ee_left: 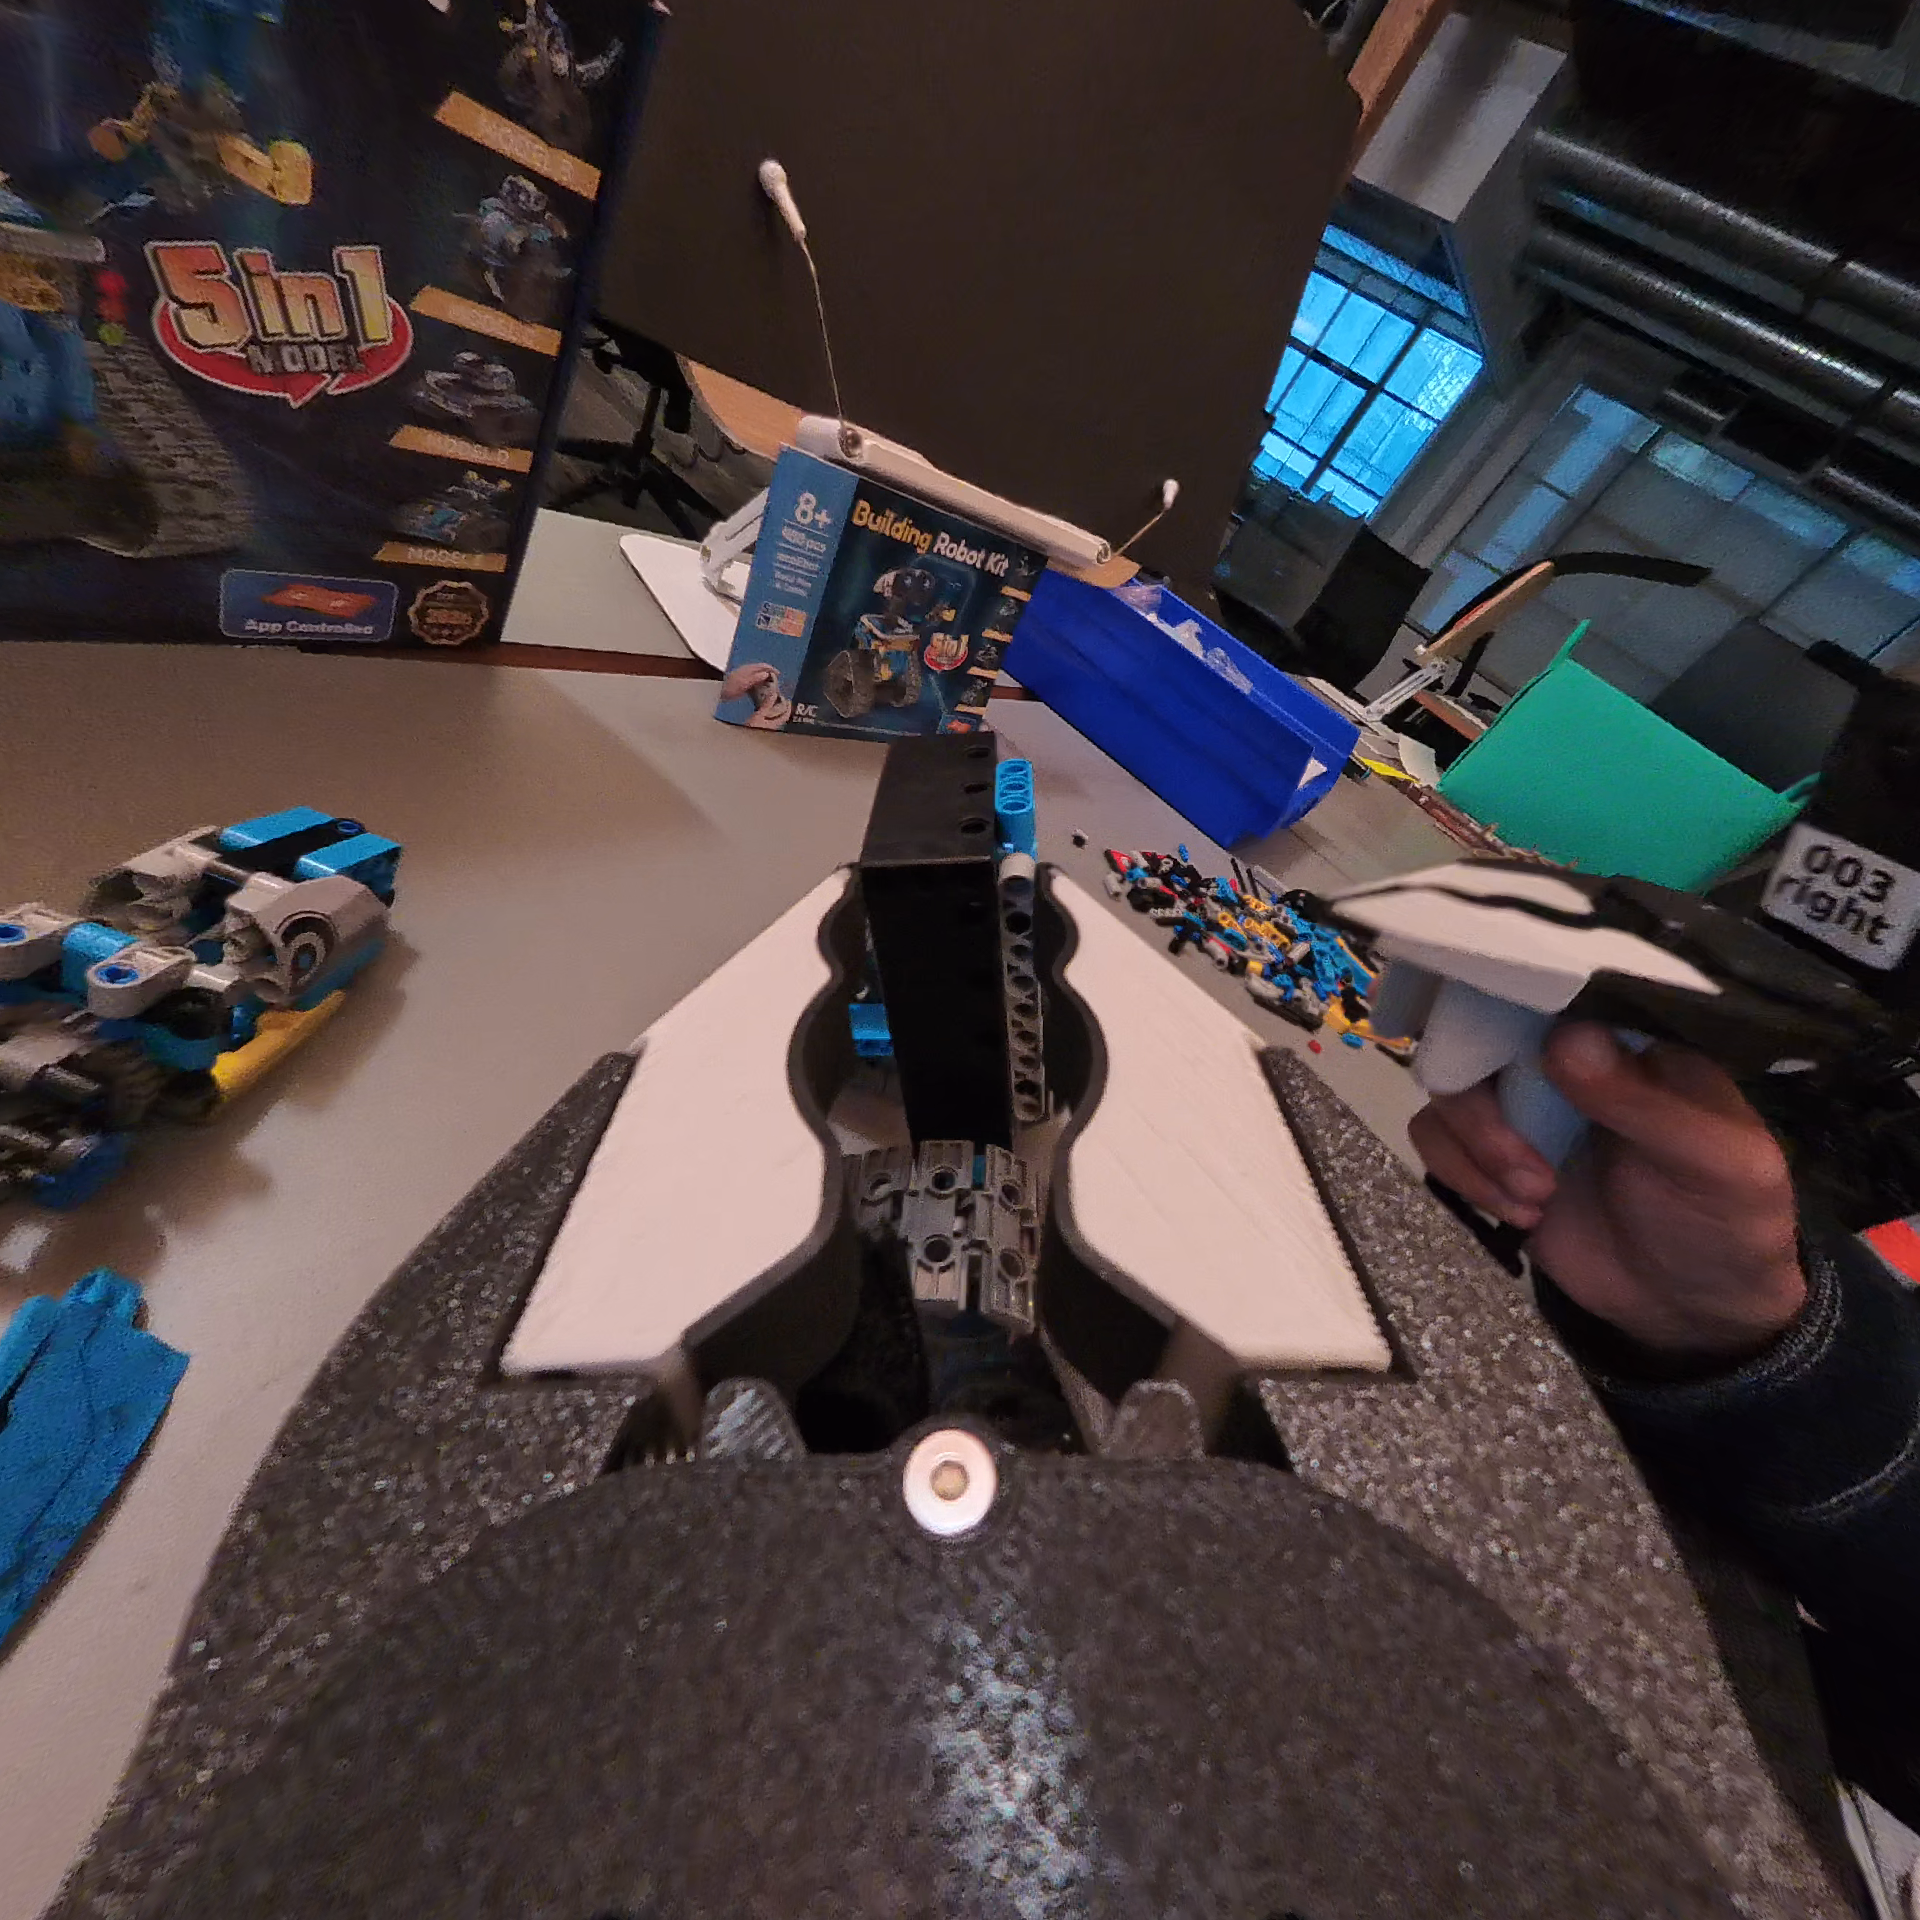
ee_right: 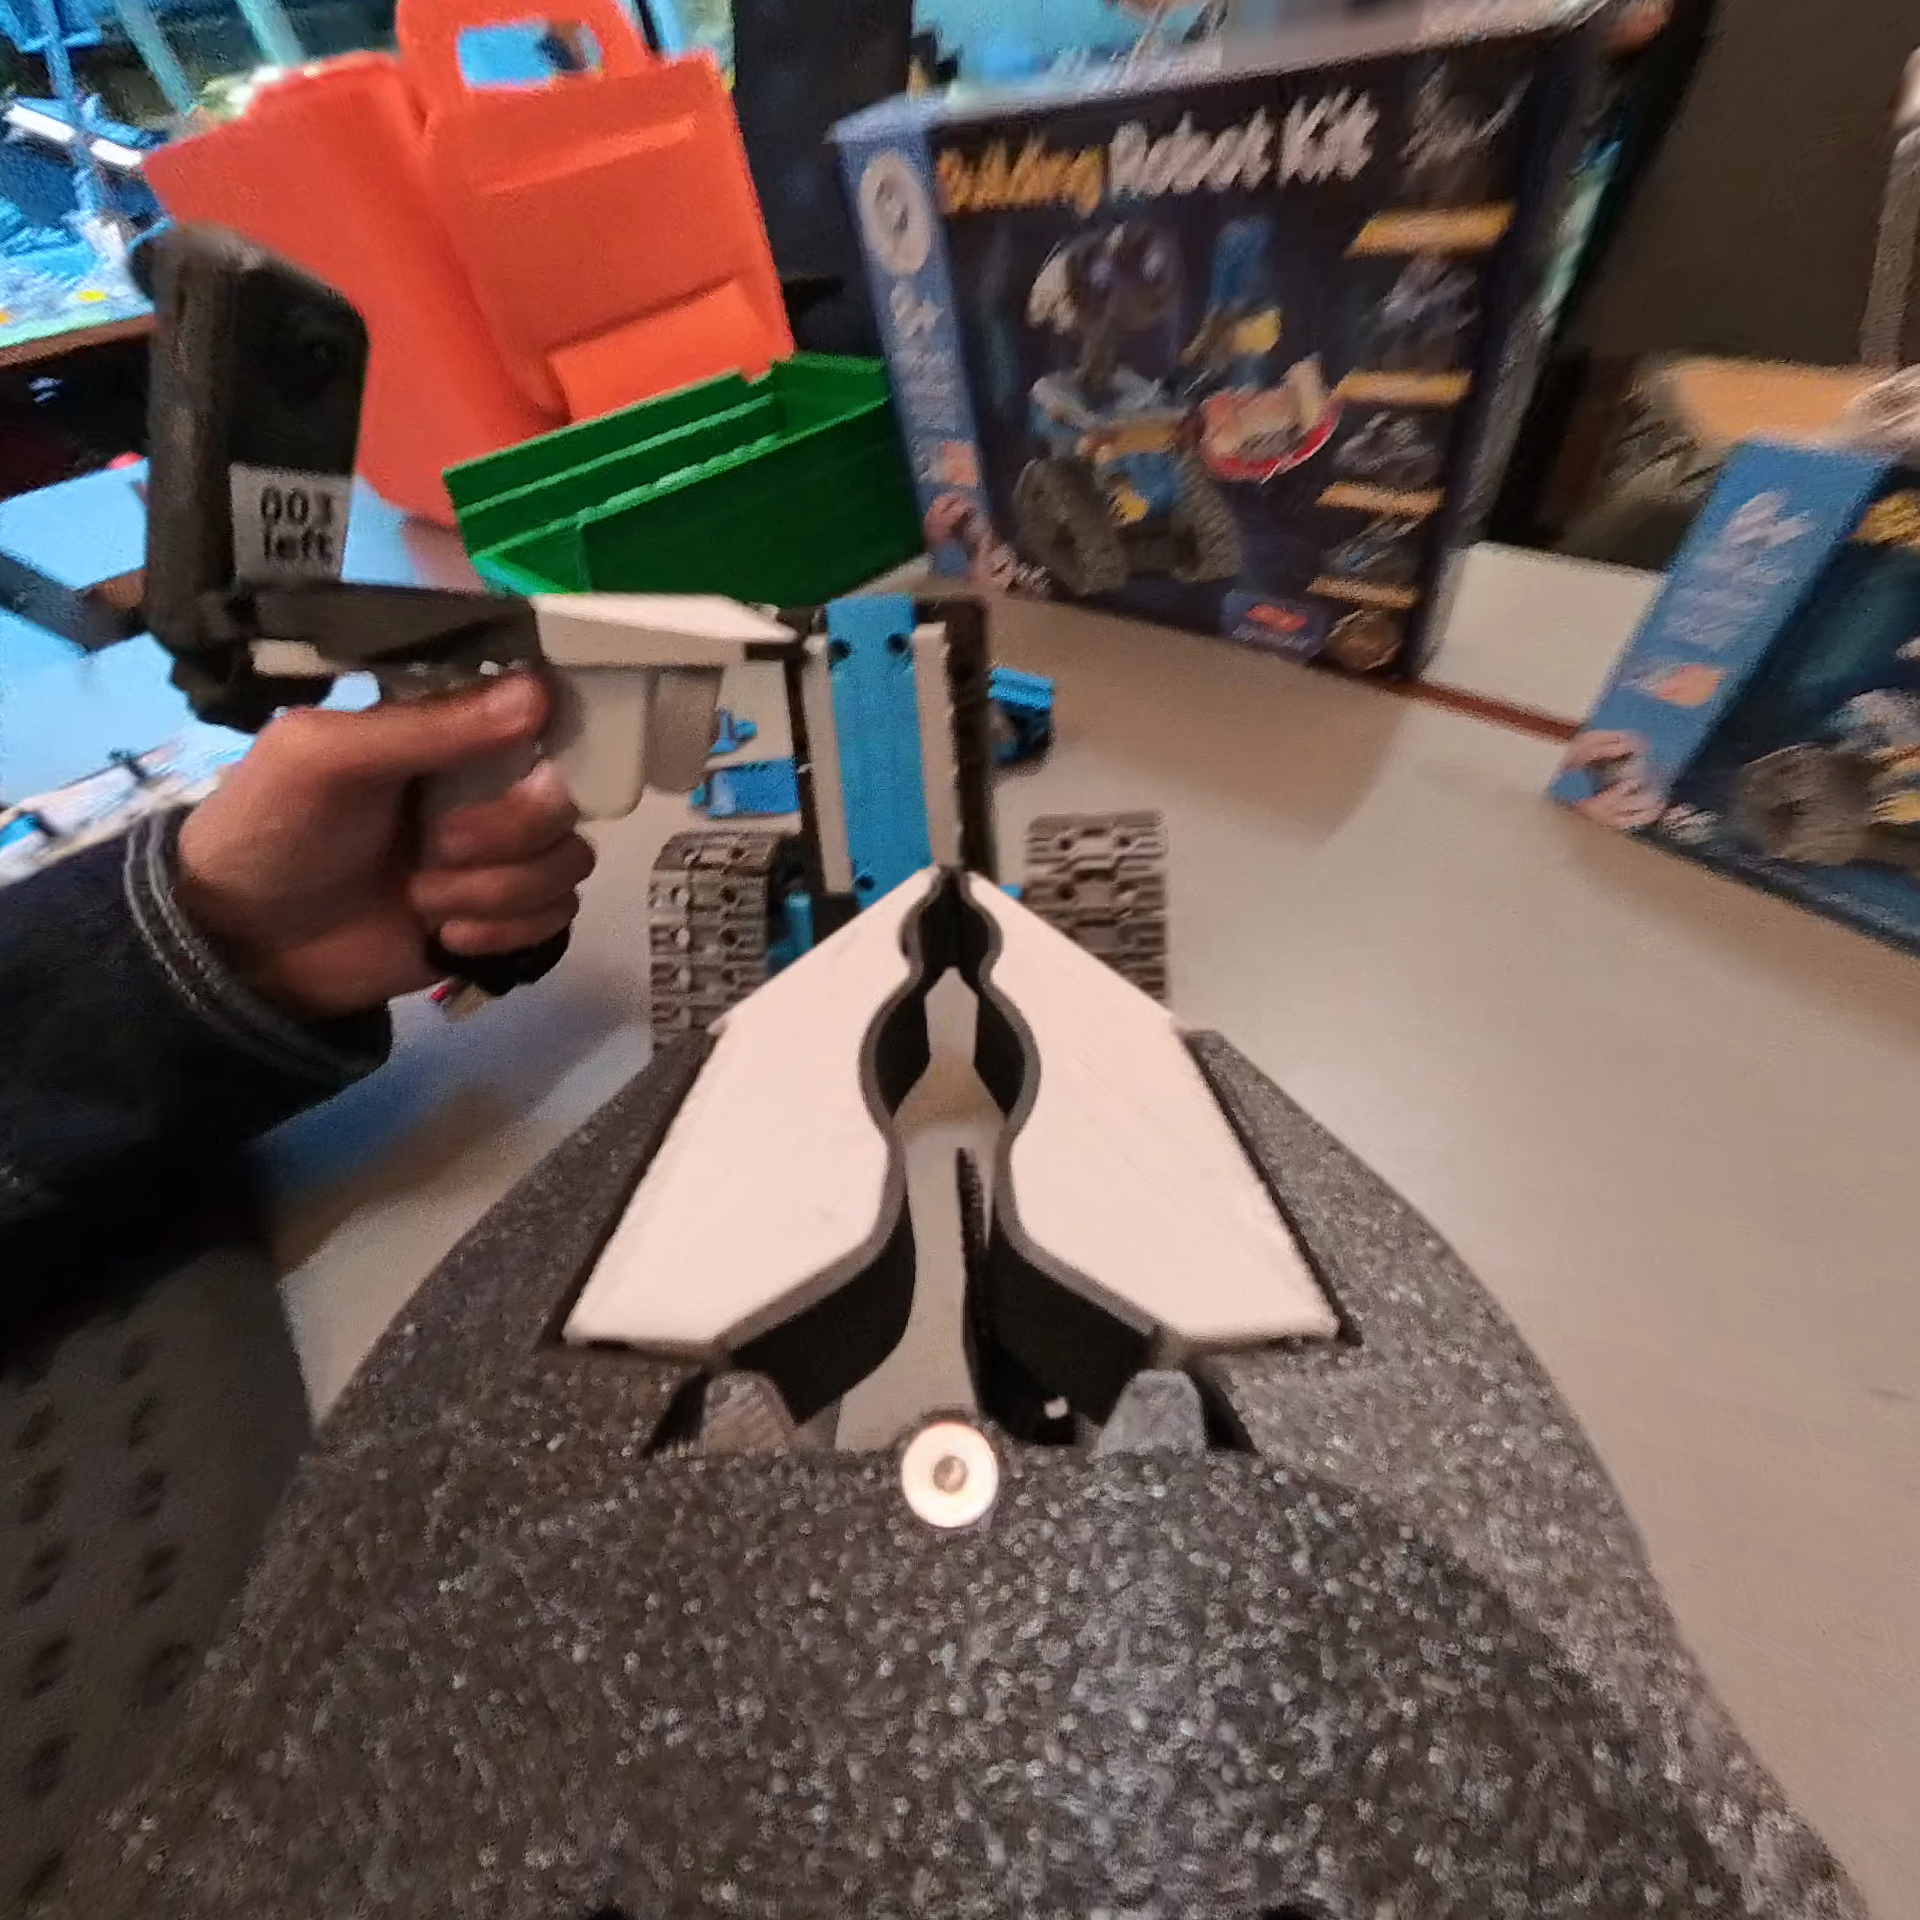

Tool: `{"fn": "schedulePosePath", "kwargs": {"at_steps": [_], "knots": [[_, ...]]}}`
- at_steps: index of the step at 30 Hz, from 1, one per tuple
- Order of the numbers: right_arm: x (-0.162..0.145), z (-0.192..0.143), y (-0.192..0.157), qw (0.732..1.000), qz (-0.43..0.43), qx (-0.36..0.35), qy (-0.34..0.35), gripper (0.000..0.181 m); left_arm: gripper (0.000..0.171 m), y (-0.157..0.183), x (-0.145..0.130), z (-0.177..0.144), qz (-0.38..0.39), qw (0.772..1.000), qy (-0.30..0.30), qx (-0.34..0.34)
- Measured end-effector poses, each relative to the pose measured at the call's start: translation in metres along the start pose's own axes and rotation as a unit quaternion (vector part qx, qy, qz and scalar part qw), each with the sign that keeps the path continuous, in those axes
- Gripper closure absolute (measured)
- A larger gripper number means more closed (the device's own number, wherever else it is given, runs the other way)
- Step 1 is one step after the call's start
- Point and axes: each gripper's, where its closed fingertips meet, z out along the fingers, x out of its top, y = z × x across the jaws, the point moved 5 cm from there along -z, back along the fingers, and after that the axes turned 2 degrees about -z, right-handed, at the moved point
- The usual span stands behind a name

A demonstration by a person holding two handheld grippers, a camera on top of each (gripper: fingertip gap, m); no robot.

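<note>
A tracked toy robot model stands on the table. My left gripper [ee_left: 951,883] is shut on its upright black block [ee_left: 935,935], with a grey holed beam [ee_left: 1023,997] and blue parts beside it; the grey tracks [ee_left: 951,1236] show below between the fingers. In the right wrist view the left gripper [ee_right: 790,649] grips the top of the model's blue column [ee_right: 878,748], with grey tracks [ee_right: 712,914] on both sides. My right gripper [ee_right: 951,883] is shut and empty, its tips just in front of the column's base. It also shows in the left wrist view [ee_left: 1351,914], held by a hand.
A pile of small parts [ee_left: 1236,925], a blue bin [ee_left: 1174,707] and a green bin [ee_left: 1600,790] lie to the right. A second part-built model [ee_left: 177,966] lies at left. A large kit box [ee_left: 260,312] and a small one [ee_left: 873,613] stand behind. An orange bin [ee_right: 520,229] is behind. My right fingertips sit around 11 cm from my left ones.
</note>
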Motion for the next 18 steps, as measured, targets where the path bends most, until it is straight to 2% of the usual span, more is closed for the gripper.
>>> {"fn": "schedulePosePath", "kwargs": {"at_steps": [1, 2, 4, 6, 7, 10, 11, 15, 16, 18], "knots": [[-0.006, 0.007, -0.001, 1.0, -0.001, 0.003, -0.017, 0.181, 0.141, 0.001, 0.0, 0.001, -0.002, 1.0, 0.001, 0.0], [-0.011, 0.012, -0.002, 0.999, -0.016, 0.001, -0.04, 0.172, 0.141, 0.001, 0.0, 0.002, -0.003, 1.0, 0.002, 0.001], [-0.017, 0.018, 0.0, 0.996, -0.053, -0.016, -0.065, 0.171, 0.141, 0.001, 0.0, 0.002, -0.002, 1.0, 0.0, -0.004], [-0.023, 0.02, 0.001, 0.995, -0.064, -0.014, -0.072, 0.169, 0.141, 0.001, 0.0, 0.002, -0.008, 1.0, 0.0, -0.01], [-0.025, 0.021, 0.0, 0.995, -0.06, -0.001, -0.076, 0.16, 0.141, 0.002, -0.001, 0.002, -0.01, 1.0, -0.001, -0.017], [-0.026, 0.019, 0.006, 0.996, -0.057, 0.012, -0.075, 0.148, 0.142, 0.01, -0.005, 0.003, -0.02, 0.997, -0.026, -0.068], [-0.026, 0.018, 0.012, 0.996, -0.057, 0.011, -0.074, 0.147, 0.148, 0.011, -0.006, 0.003, -0.027, 0.996, -0.031, -0.081], [-0.033, 0.014, 0.029, 0.993, -0.063, 0.019, -0.095, 0.132, 0.147, 0.014, -0.007, 0.002, -0.006, 0.996, -0.034, -0.08], [-0.036, 0.015, 0.032, 0.993, -0.051, 0.016, -0.101, 0.13, 0.137, 0.016, -0.009, 0.003, -0.003, 0.995, -0.044, -0.084], [-0.042, 0.02, 0.029, 0.992, -0.037, 0.021, -0.115, 0.127, 0.104, 0.019, -0.018, 0.008, -0.005, 0.992, -0.085, -0.094]]}}
